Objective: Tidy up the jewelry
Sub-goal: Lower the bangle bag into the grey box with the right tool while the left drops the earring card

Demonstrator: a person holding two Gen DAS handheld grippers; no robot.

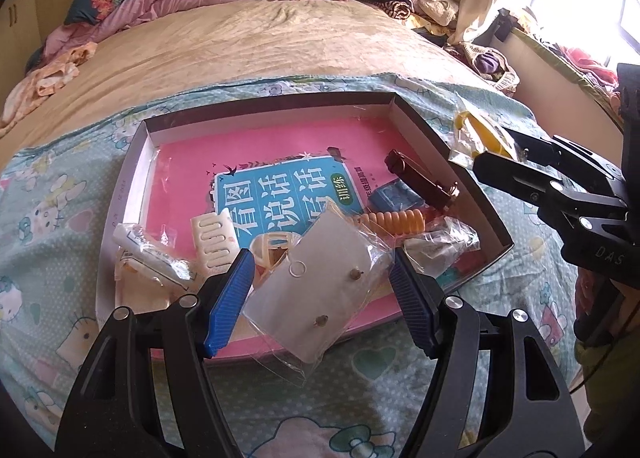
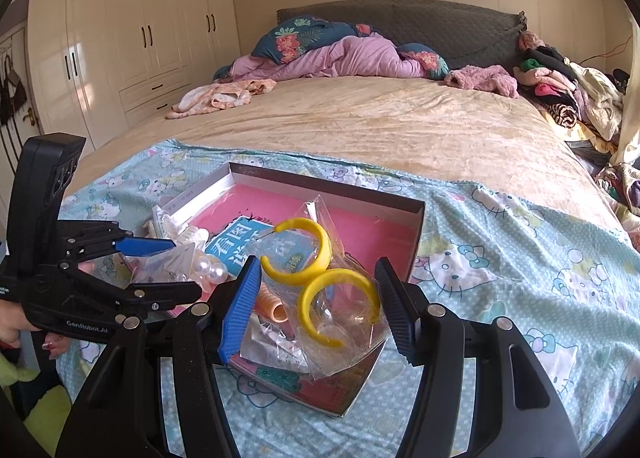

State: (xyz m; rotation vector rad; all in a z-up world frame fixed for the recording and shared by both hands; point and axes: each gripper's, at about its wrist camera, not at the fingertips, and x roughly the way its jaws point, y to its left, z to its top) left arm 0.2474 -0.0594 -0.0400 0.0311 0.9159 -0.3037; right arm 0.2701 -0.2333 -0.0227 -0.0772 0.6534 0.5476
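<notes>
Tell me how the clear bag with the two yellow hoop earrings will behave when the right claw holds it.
The clear bag looks thin and crinkled, so it probably flexes and slips between the right claw pads. The yellow hoop earrings look rigid and light, and seem loose enough inside the bag to slide or swing.

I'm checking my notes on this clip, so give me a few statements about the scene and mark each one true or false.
1. The left gripper holds a bagged earring card. True.
2. The right gripper holds red hoops. False: the bagged hoop earrings are yellow.
3. The box sits on a bed. True.
4. The box's liner is green. False: it is pink.
</notes>
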